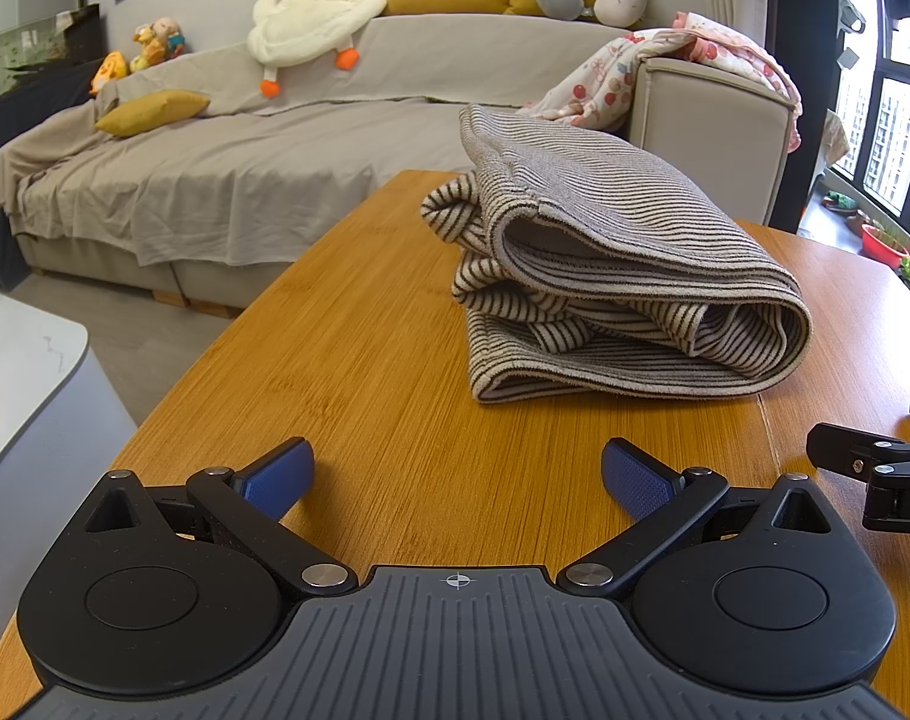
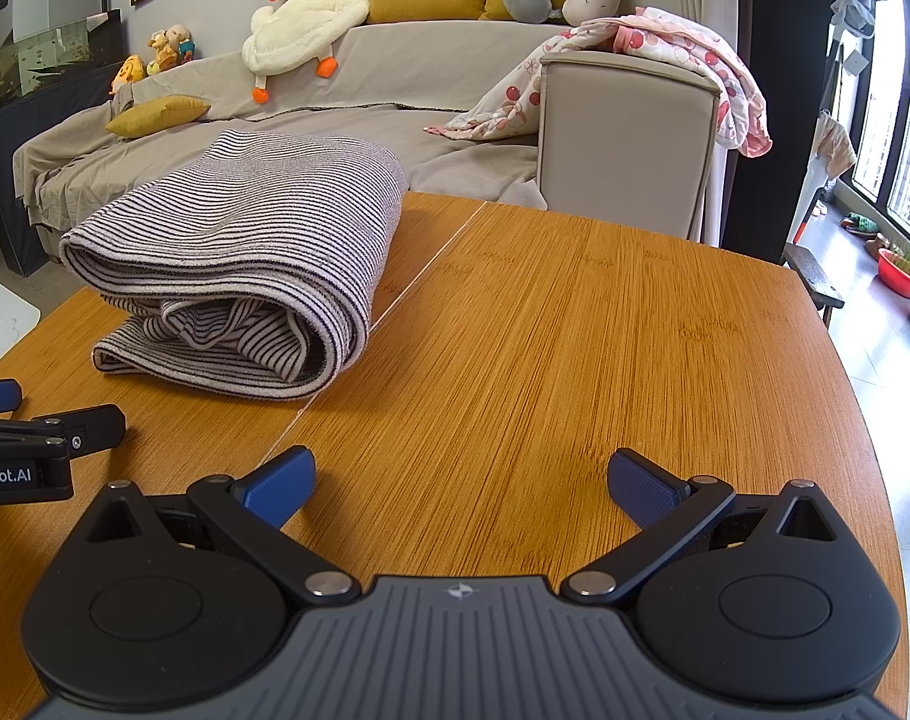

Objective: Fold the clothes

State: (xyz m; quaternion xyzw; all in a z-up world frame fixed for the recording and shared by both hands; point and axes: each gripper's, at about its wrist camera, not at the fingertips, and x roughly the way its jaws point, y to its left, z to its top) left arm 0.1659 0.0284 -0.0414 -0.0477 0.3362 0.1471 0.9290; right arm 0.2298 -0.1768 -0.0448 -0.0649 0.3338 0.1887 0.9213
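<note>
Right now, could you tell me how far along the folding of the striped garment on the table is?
It looks essentially done: the striped garment lies in a stacked, layered fold on the wooden table. Nothing is in hand; the left gripper and right gripper are both open and empty, apart from the cloth. What may remain is tidying the loose inner layers showing at the open end.
</note>
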